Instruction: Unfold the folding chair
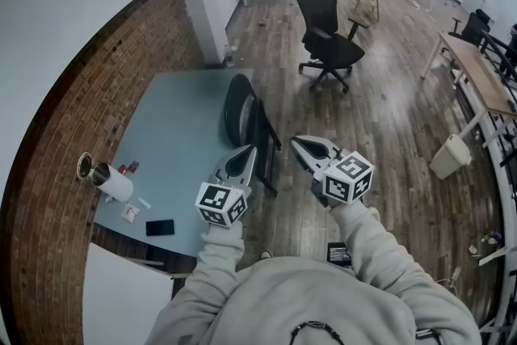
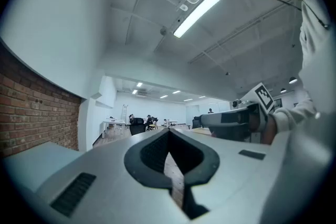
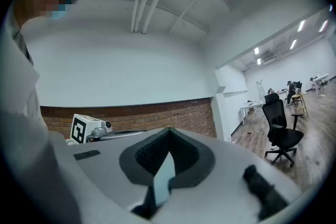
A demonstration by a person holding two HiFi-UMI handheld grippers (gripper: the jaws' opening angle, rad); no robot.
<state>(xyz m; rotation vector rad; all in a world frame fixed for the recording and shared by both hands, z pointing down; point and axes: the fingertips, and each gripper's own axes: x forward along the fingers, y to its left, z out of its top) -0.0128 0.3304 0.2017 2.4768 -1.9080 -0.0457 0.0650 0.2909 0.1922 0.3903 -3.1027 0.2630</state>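
Grey on grey, basically

Light grey sweatshirt (image 1: 307, 295) with long baggy sleeves (image 1: 367, 234). The left tongs (image 1: 252, 148) and right tongs (image 1: 295, 140) are pale grey pointed shells with dark ribbed pads (image 2: 152, 153) inside, each with a white cube (image 1: 220, 204) of black square markers at the back.

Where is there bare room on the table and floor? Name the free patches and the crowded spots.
Free: the table from the brick wall across to the folding chair; the floor between that and the office chair. Crowded: the table's near corner, with cup, phone and scraps.
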